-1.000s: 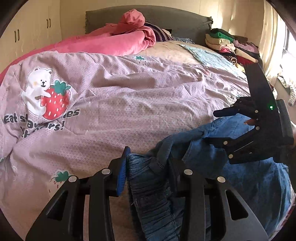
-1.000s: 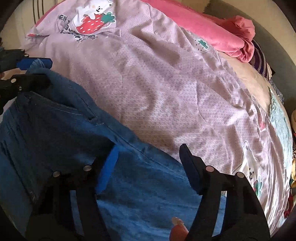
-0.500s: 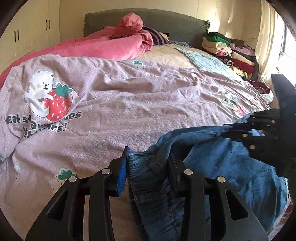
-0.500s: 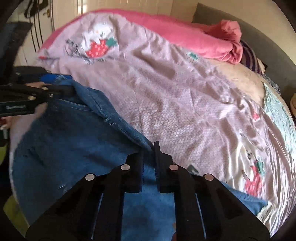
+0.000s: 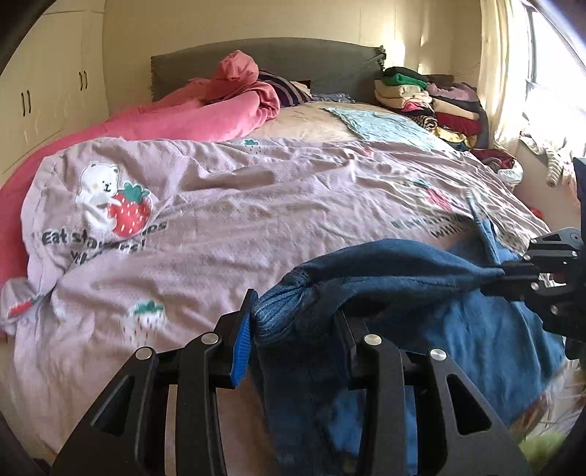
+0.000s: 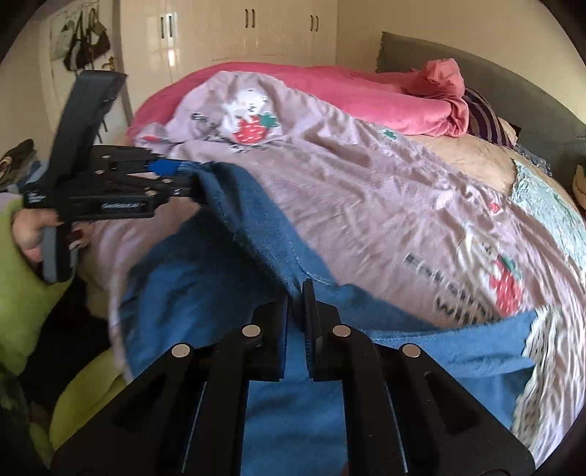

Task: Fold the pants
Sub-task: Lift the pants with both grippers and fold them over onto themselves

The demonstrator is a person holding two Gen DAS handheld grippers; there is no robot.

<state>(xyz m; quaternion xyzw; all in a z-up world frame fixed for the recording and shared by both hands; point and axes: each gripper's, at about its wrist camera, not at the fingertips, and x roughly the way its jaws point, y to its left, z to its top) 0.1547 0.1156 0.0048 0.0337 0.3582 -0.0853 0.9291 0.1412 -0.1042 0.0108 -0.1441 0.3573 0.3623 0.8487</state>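
Blue denim pants (image 5: 421, 293) hang between my two grippers above the near edge of the bed, the top edge stretched between them. My left gripper (image 5: 293, 322) is shut on a bunched corner of the waistband; it also shows in the right wrist view (image 6: 183, 183) at the left, with denim (image 6: 256, 256) running from it. My right gripper (image 6: 296, 311) is shut on the pants' upper edge; it shows in the left wrist view (image 5: 512, 274) at the right. The rest of the pants drapes down below both grippers.
The bed carries a lilac duvet (image 5: 256, 205) with a bear-and-strawberry print, a pink blanket (image 5: 205, 117) at the back and a stack of folded clothes (image 5: 421, 95) by the headboard. White wardrobes (image 6: 256, 29) stand behind. Green fabric (image 6: 22, 278) lies at the near left.
My right gripper closed from open onto the pants' edge. Both grippers then rose and pulled apart, lifting the denim off the duvet and drawing its top edge taut.
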